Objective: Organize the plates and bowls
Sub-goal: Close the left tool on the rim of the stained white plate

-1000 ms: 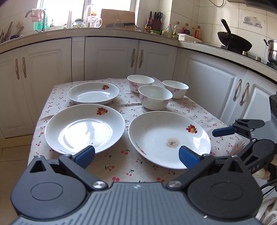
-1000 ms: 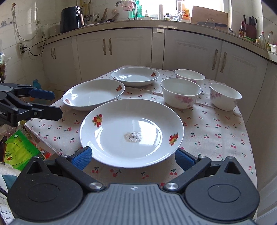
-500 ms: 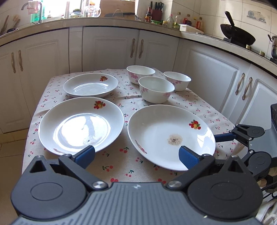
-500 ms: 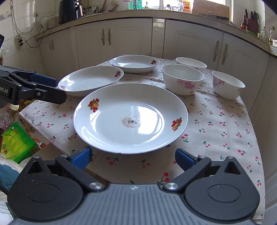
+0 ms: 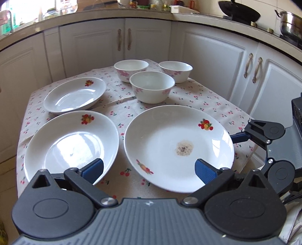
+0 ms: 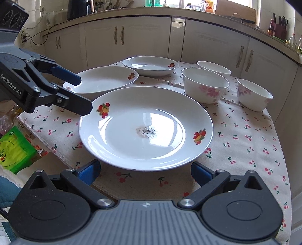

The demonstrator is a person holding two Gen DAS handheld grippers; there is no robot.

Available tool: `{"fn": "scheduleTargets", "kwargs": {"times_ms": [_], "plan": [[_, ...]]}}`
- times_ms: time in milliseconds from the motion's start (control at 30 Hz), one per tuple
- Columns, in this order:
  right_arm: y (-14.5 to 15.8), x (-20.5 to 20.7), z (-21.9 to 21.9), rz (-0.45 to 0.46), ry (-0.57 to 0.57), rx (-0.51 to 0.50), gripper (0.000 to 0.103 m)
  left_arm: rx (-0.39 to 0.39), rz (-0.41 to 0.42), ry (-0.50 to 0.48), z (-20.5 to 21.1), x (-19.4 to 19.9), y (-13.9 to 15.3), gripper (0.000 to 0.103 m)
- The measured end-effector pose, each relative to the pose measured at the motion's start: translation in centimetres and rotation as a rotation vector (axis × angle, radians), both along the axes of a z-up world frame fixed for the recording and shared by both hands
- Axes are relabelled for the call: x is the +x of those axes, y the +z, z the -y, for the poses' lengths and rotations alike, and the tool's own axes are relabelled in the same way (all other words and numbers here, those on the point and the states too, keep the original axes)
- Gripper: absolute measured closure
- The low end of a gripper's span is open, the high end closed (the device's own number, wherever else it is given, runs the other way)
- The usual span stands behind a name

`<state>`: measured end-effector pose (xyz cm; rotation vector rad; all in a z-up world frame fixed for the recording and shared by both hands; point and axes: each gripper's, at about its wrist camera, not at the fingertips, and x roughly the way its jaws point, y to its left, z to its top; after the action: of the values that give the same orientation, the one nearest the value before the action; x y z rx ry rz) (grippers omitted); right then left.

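Three white plates with fruit prints lie on the cherry-print tablecloth: a large one with a speckled stain [image 5: 179, 147] [image 6: 146, 128], a second large one [image 5: 71, 145] [image 6: 102, 79] to its left, and a smaller one [image 5: 75, 95] [image 6: 151, 65] behind. Three white bowls with pink flowers [image 5: 152, 86] [image 5: 131, 69] [image 5: 175, 70] stand at the back; in the right wrist view they are at the right [image 6: 204, 84]. My left gripper [image 5: 149, 170] is open over the near table edge, between the two large plates. My right gripper [image 6: 144, 172] is open at the stained plate's near rim.
The small table [image 5: 217, 105] is ringed by white kitchen cabinets [image 5: 211, 62]. A wok [image 5: 239, 11] and a pot [image 5: 290, 24] sit on the counter at the right. A green packet [image 6: 13, 148] lies below the table's left edge.
Both grippers have moved forward and closer to the table; the plates look larger. The left gripper has swung right toward the stained plate. No dish has moved.
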<state>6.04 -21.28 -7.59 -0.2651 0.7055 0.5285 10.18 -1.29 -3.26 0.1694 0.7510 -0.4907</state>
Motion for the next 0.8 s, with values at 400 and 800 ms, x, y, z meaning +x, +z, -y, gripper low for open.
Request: {"fn": "scheduleTargets", "kwargs": {"times_ms": [400, 800], "plan": [[-0.1, 0.8, 0.1, -0.003, 0.015, 0.008, 0.0, 0.079, -0.088, -0.181, 3.4, 7.1, -0.6, 0.002], [-0.3, 1.3, -0.1, -0.009, 0.031, 0.009, 0.0, 0.166, -0.249, -0.359, 6.2, 11.9, -1.5, 0.004]]}}
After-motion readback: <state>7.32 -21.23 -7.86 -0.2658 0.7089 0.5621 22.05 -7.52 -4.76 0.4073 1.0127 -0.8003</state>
